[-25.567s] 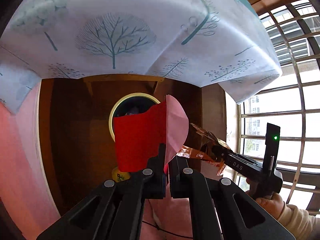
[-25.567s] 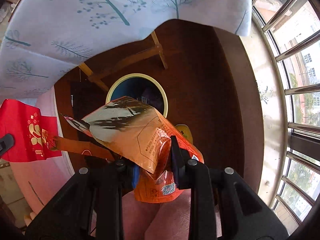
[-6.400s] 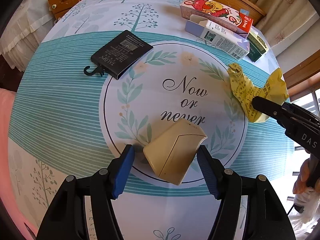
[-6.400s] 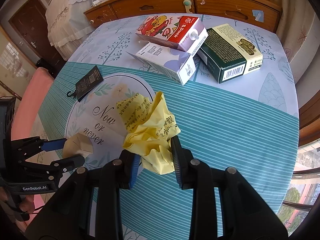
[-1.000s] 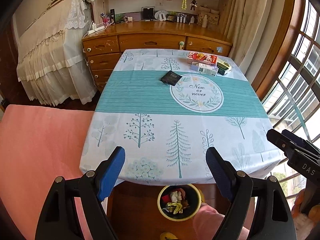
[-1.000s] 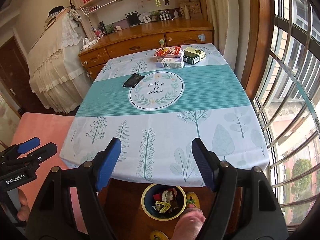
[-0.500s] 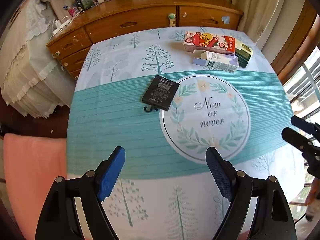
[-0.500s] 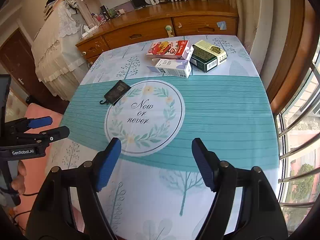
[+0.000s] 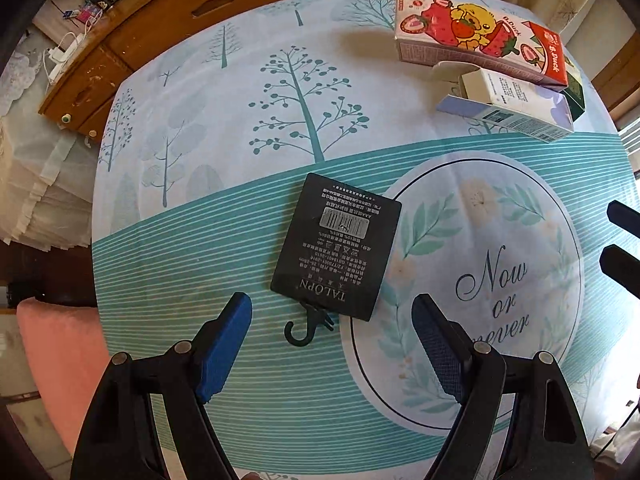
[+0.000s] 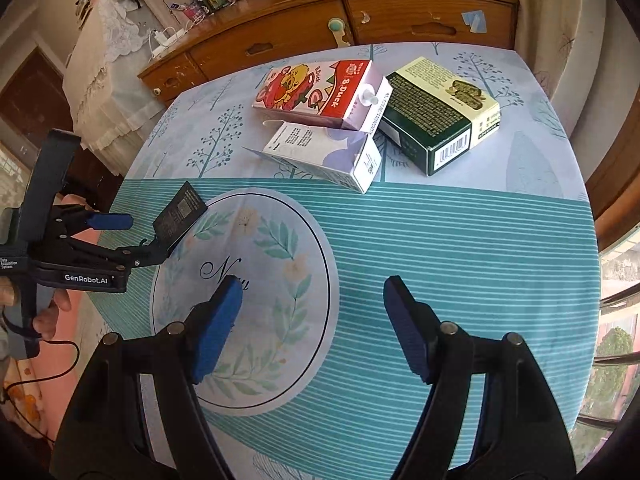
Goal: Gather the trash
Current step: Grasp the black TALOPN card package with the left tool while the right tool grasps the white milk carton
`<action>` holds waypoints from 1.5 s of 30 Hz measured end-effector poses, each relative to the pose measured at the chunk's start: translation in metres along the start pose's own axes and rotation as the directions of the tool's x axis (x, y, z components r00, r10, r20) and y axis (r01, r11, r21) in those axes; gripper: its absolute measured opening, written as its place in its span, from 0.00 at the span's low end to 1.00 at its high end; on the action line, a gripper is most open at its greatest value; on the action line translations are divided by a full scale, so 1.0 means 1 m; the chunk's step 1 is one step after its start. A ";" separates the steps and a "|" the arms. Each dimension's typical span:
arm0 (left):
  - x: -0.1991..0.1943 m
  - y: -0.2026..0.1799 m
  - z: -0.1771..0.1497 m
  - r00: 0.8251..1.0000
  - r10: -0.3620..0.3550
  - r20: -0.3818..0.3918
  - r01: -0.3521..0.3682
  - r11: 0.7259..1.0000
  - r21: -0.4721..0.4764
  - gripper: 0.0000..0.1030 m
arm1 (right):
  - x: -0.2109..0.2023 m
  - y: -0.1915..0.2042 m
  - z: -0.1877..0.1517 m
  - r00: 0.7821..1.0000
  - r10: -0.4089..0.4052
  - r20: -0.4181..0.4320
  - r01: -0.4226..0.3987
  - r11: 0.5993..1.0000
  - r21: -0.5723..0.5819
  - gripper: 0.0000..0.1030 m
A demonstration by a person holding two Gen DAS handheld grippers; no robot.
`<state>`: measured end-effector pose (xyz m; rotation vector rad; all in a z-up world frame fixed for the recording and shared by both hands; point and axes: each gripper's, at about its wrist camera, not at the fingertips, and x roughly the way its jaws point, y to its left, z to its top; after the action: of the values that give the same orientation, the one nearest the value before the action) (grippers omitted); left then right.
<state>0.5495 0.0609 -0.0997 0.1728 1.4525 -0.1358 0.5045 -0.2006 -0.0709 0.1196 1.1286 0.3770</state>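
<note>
A flat black card package [image 9: 338, 246] with a plastic hook lies on the teal tablecloth, just ahead of my left gripper [image 9: 332, 312], which points straight down and stands open around nothing. In the right wrist view the same black package [image 10: 180, 216] sits beside the left gripper [image 10: 136, 236]. My right gripper [image 10: 310, 286] hangs open over the round "Now or never" print. Further back lie a red strawberry carton [image 10: 324, 94], a white and lilac carton [image 10: 324, 154] and a dark green box [image 10: 440, 122], close together.
The table [image 10: 460, 240] ends at a wooden dresser [image 10: 320, 28] behind and a window with bars [image 10: 616, 340] on the right. A pink seat [image 9: 56, 364] lies off the left edge. A person's hand [image 10: 48, 312] holds the left tool.
Both grippers have swept from above the floor bin to low over the table. The black package now lies right before the left gripper; the cartons loom larger ahead of the right one.
</note>
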 end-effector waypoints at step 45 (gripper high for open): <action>-0.022 0.029 -0.038 0.976 -0.160 0.145 0.201 0.919 -0.340 0.65 | 0.044 0.015 0.075 0.999 0.048 -0.011 -0.049 0.938 -0.342 0.69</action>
<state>0.5158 0.0966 -0.0810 -0.2619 1.3517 -0.0316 0.5847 -0.1638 -0.0724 -0.1610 1.0478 0.6123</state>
